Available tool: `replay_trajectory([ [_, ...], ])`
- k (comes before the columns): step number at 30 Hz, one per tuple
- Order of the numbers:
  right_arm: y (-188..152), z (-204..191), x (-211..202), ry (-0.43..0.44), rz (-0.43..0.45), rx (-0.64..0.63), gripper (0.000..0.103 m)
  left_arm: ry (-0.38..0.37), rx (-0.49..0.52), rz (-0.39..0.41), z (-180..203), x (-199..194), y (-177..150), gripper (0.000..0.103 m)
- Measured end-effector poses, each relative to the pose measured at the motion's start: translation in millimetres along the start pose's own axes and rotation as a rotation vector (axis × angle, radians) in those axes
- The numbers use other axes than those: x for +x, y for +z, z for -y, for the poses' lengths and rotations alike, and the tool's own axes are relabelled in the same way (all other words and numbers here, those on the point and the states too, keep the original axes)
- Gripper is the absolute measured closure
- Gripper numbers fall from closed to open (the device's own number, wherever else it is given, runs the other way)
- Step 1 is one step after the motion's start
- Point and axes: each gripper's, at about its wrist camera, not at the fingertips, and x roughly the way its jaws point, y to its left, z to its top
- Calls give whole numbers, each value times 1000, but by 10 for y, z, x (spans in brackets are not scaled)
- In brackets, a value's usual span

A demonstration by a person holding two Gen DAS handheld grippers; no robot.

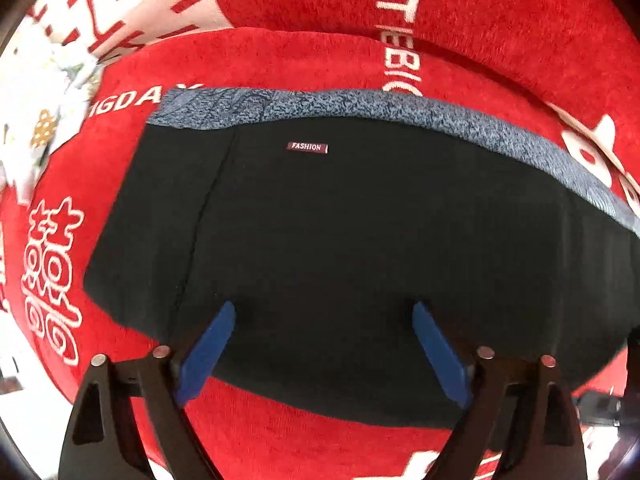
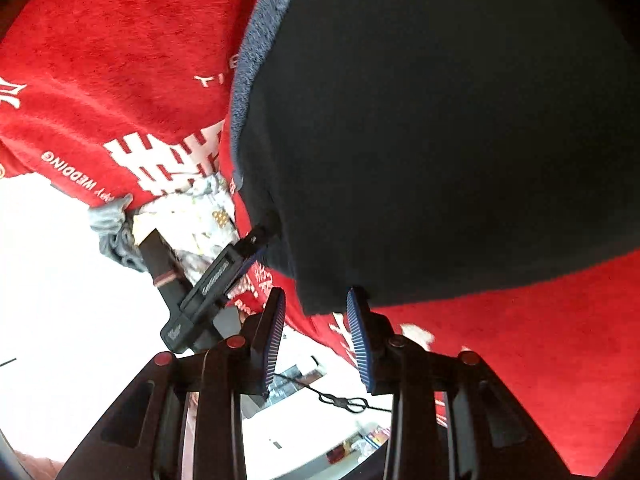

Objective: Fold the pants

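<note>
No bin, box or basket shows in either view; the only carrier is a surface under a red cloth (image 1: 304, 60) printed with white letters and characters, and whether it is a counter or a bed cannot be told.

In the left wrist view, white flowers (image 1: 44, 80) lie at ten o'clock on the cloth's edge. The pants (image 1: 360, 232) fill the centre: a black, folded slab with a grey-blue fleece lining (image 1: 400, 112) showing along its twelve-o'clock edge and a small "FASHION" label (image 1: 308, 147) near eleven. Their long axis runs from nine to three o'clock, slightly sagging toward three. Bare red cloth rings them from nine round to two, and again at six. The left tool (image 1: 324, 310) points down over the near edge of the pants at six o'clock, its blue pads (image 1: 208, 344) standing wide apart with nothing clamped between them.

In the right wrist view, the cloth's edge runs from nine toward six o'clock, with bright white floor beyond it at eight. The left tool (image 2: 256, 244) shows there at the corner of the pants (image 2: 440, 120). The pants take up the span from twelve to four, their lining (image 2: 256, 60) on the eleven-o'clock side. The right tool (image 2: 316, 300) sits at six, just at the fabric's lower corner, its ribbed pads (image 2: 276, 344) partly apart and gripping nothing.
</note>
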Motion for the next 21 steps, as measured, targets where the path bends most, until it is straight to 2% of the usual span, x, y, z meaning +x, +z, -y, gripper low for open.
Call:
replay_trajectory([
  [6, 1, -114, 50, -43, 59, 16, 67, -64, 35, 9, -80, 73, -11, 11],
  [7, 14, -162, 55, -53, 75, 4, 75, -67, 38, 11, -79, 71, -12, 11],
  [8, 35, -224, 62, -75, 89, -10, 91, -69, 45, 14, -74, 69, -19, 11],
  [11, 14, -369, 26, -61, 95, -58, 92, -76, 53, 15, -71, 61, -39, 11],
  [12, -19, -400, 12, -96, 87, -84, 92, -81, 55, 14, -72, 61, -41, 11],
  [13, -65, -411, -7, -144, 84, -104, 90, -84, 56, 14, -93, 68, -43, 11],
  [15, -112, -333, -30, -162, 85, -82, 79, -88, 57, 16, -107, 70, -31, 11],
  [16, -119, -275, -49, -155, 95, -58, 63, -88, 56, 18, -120, 80, -27, 11],
  [17, -116, -204, -75, -150, 111, -25, 52, -88, 54, 20, -127, 82, -29, 11],
  [21, -63, -111, -124, -93, 153, 14, 52, -84, 48, 20, -114, 66, -51, 11],
])
